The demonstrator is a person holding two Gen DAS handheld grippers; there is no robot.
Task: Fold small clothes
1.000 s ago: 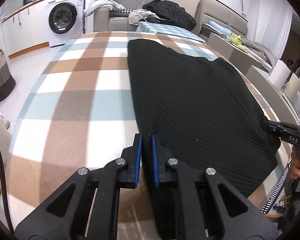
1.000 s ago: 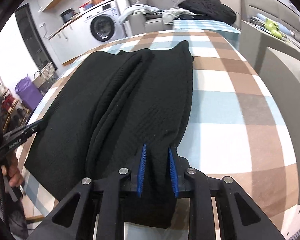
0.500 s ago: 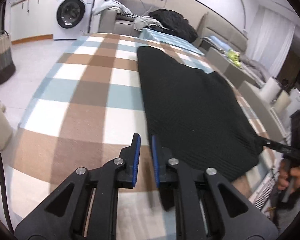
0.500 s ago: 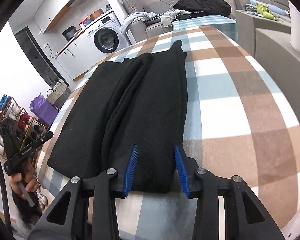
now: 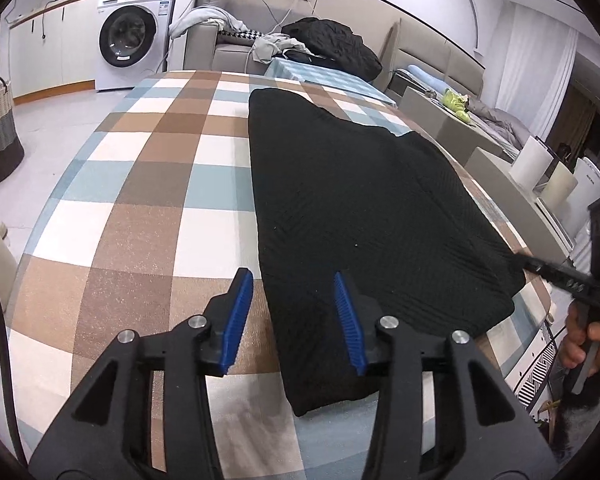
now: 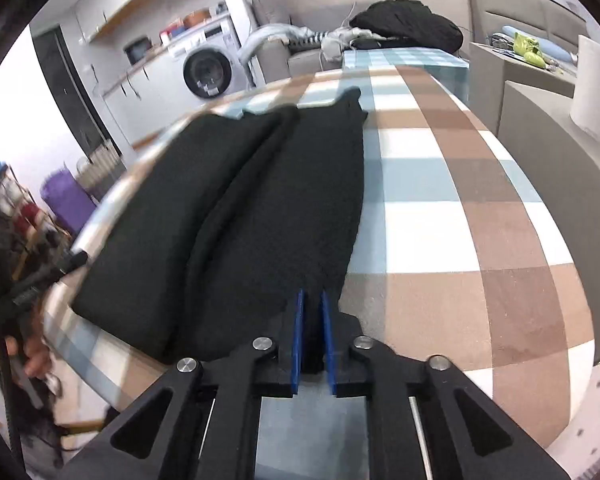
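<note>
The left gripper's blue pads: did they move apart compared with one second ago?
Yes. The left gripper is opening: its blue pads now straddle the left edge of the black knit garment on the checked tablecloth; earlier they were nearly shut.

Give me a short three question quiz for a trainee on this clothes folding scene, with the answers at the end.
1. True or false: the black garment lies on a checked tablecloth.
2. Which appliance stands beyond the table? A washing machine; B fridge; C oven.
3. Which gripper has garment fabric between its jaws near the hem corner?

Key
1. True.
2. A, the washing machine.
3. The right gripper, jaws closing on the fabric; the left gripper is opening, pads clear of the cloth.
</note>
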